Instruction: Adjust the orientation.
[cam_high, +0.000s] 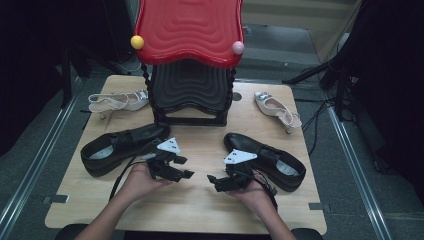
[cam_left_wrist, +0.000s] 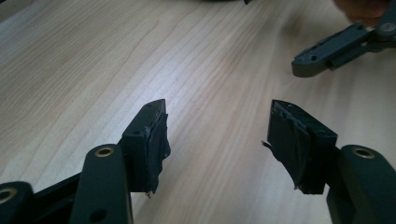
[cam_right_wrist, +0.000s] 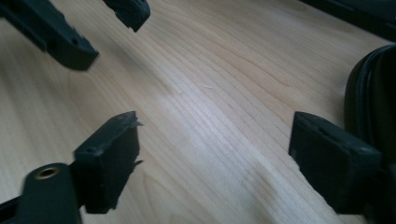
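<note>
Two black leather shoes lie on the wooden table (cam_high: 190, 210): one black shoe (cam_high: 120, 147) at the left, the other black shoe (cam_high: 267, 160) at the right. My left gripper (cam_high: 186, 167) is low over the table's front middle, open, with bare wood between its jaws (cam_left_wrist: 217, 140). My right gripper (cam_high: 214, 182) faces it from the right, also open with nothing between its jaws (cam_right_wrist: 215, 154). The toe of the right black shoe (cam_right_wrist: 373, 98) sits beside my right gripper. In the left gripper view, one right gripper finger (cam_left_wrist: 327, 51) is at top right.
A red and black tiered stand (cam_high: 190, 60) rises at the back middle of the table. A white heeled sandal (cam_high: 117, 101) lies at its left and another white sandal (cam_high: 277, 110) at its right. Metal rails run along the floor on both sides.
</note>
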